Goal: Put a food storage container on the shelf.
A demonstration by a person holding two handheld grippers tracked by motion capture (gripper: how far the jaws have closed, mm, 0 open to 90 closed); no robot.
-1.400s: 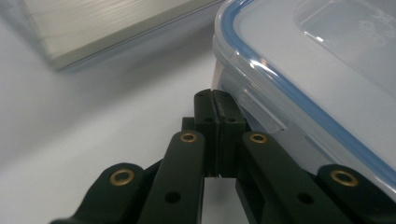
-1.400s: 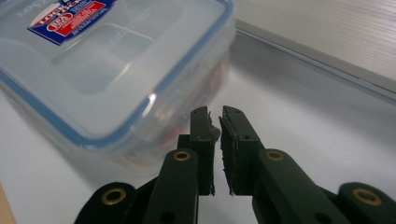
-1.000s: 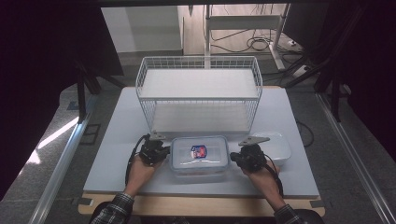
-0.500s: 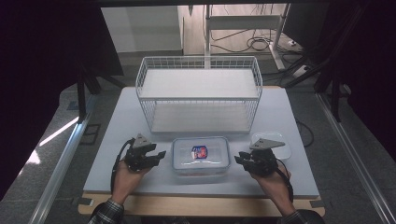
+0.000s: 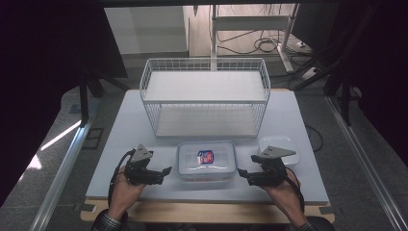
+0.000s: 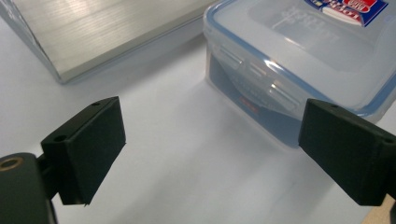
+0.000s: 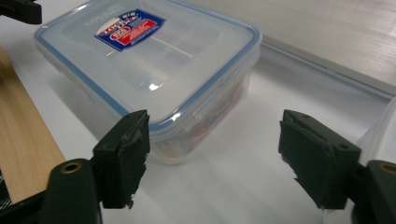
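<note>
The box lies flat near the bench's front edge, about midway along it, lid up with the red-and-blue label on top. Its long axis runs parallel to that front edge, and its short ends face the two tools. Just behind it stands the wire rack, and a second clear container sits near the bench's right edge.

The left tool hovers just off the box's left end, pointing at it. Its jaws have just been opening and now stand spread wide, with only bare bench between them; in the left gripper view the box lies beyond the jaws, untouched.

The right tool sits just off the box's right end. Its jaws have also just been opening and are spread, holding nothing; in the right gripper view the box's near corner lies close to one jaw, apart from it.
</note>
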